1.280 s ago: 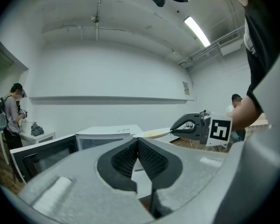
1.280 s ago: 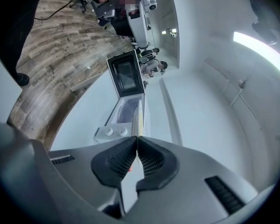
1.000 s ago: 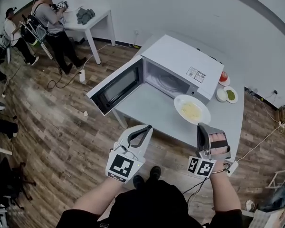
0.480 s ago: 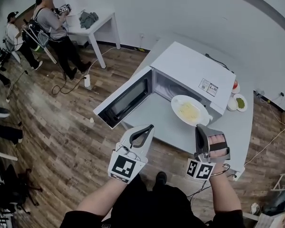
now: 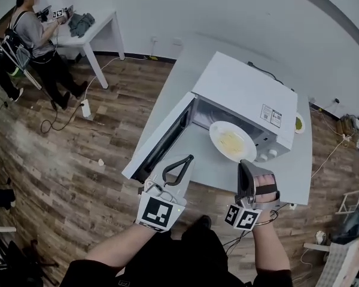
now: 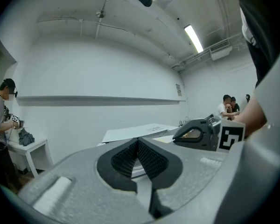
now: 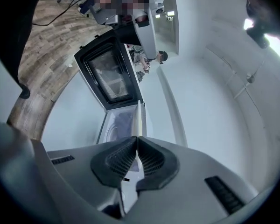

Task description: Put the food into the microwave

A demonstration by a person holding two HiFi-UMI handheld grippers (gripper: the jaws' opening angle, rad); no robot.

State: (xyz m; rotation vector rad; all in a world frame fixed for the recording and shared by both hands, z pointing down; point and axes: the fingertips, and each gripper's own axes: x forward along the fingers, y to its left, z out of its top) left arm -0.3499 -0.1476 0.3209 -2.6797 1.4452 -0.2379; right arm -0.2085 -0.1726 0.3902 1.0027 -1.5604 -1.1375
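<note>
A white microwave [image 5: 245, 91] stands on a pale table [image 5: 296, 181] with its door [image 5: 158, 148] swung open to the left. A white plate of yellow food [image 5: 231, 141] hangs just before the open cavity [image 5: 206, 115]. My right gripper [image 5: 244, 162] is shut on the plate's near rim. In the right gripper view the plate [image 7: 138, 117] shows edge-on between the pads, with the cavity [image 7: 117, 125] beyond it. My left gripper [image 5: 187, 159] hovers near the door's lower edge, shut and empty. In the left gripper view its pads [image 6: 149, 158] meet.
A small dish of green food [image 5: 299, 123] sits behind the microwave at the right. A person [image 5: 33, 31] stands at a white table [image 5: 93, 26] at the far left. A power strip [image 5: 84, 108] and cables lie on the wooden floor.
Both grippers have come closer to the microwave. The plate has gone with the right gripper from the table's front up to the open cavity.
</note>
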